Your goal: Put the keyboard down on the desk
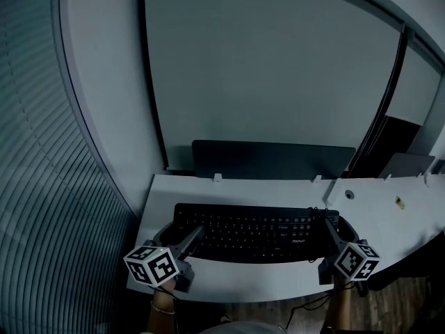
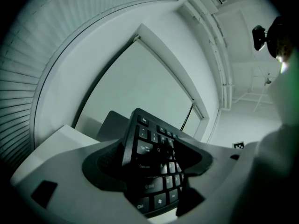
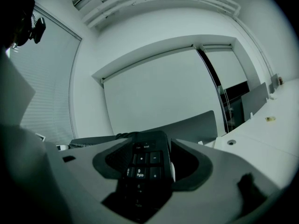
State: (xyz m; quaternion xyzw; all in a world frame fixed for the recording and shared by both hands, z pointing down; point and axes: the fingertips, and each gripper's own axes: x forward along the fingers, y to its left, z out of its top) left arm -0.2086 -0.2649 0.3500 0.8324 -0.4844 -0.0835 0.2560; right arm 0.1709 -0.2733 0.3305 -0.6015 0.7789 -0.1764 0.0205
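Both ends of the keyboard held over the desk, read outward from the operator.

Nearest me, the left gripper (image 1: 186, 236) had its jaws closed to a narrow gap on the left end of the keyboard (image 1: 257, 232), over the Caps Lock and Shift keys. The right gripper (image 1: 331, 229) gripped the keyboard's right end in the same way, at the numeric pad keys. The black keyboard lay level and lengthwise over the white desk (image 1: 229, 284), with a bare strip of desktop in front of it. I could not tell whether its underside touched the surface.

I judged three hazards from this position:
- If one gripper opened before the other, the freed end would drop and the keyboard would twist in the remaining grip.
- If a lower jaw sat under the keyboard, it could be pinched against the desktop as the keyboard came down. Pulling it out might then drag the keyboard toward the desk's front edge.
- Because the jaws bore on keycaps and not on the frame, a hard squeeze could press or dislodge keys.

Behind the keyboard's right corner lay a bunched cable (image 1: 316, 211). I judged that it might catch on the right gripper as it pulled away. Beyond the keyboard stood a dark partition panel (image 1: 271, 160), close enough to stop any push backward.
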